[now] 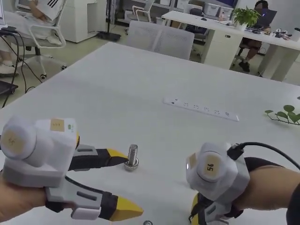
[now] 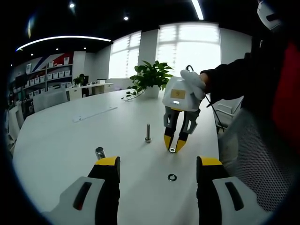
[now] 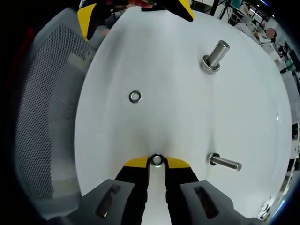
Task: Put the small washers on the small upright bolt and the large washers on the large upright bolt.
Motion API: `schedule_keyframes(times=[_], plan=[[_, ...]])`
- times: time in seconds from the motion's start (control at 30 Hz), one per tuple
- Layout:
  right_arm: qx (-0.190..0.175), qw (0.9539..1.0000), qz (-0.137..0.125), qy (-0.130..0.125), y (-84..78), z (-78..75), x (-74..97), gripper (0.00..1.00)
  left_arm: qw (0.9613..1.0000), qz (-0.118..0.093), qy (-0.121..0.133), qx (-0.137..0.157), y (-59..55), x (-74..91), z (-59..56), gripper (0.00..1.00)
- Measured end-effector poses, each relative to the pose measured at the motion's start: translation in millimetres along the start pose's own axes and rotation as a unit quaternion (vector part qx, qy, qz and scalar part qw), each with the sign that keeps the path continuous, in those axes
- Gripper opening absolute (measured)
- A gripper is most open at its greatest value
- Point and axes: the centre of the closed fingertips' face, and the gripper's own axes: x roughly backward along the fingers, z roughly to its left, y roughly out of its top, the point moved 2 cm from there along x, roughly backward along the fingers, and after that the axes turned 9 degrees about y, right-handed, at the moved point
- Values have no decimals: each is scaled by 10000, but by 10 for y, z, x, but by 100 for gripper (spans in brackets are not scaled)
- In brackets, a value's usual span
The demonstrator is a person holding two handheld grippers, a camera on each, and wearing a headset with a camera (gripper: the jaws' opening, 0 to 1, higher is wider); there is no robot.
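The large upright bolt (image 1: 132, 156) stands on the white table (image 1: 140, 84) with a washer around its foot, just off one yellow tip of my left gripper (image 1: 126, 182). That gripper (image 2: 158, 164) is open, with nothing between its jaws. The thin small bolt (image 2: 148, 133) stands farther along the table. My right gripper (image 3: 157, 161) is shut on a small washer (image 3: 157, 160) and points down at the tabletop (image 2: 172, 146). A loose washer (image 2: 172, 177) lies flat between the two grippers. In the right gripper view it (image 3: 135, 97) lies left of the large bolt (image 3: 214, 55) and the small bolt (image 3: 224, 162).
A white power strip (image 1: 201, 108) lies across the middle of the table. Plant leaves (image 1: 283, 115) reach in at the right edge. A mesh chair (image 3: 51, 93) sits at the table's near edge. Office chairs (image 1: 159, 40) and desks stand beyond the far edge.
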Motion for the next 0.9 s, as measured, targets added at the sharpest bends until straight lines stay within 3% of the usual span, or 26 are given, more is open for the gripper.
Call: schedule_keyframes(times=[0.5, 0.9], plan=[[-110, 9999, 66, 34, -101, 15, 40, 13, 10000, 17, -18, 12, -9, -10, 2, 65], [-430, 9990, -59, -83, -264, -49, 246, 13, 10000, 36, -48, 15, -18, -30, 2, 65]])
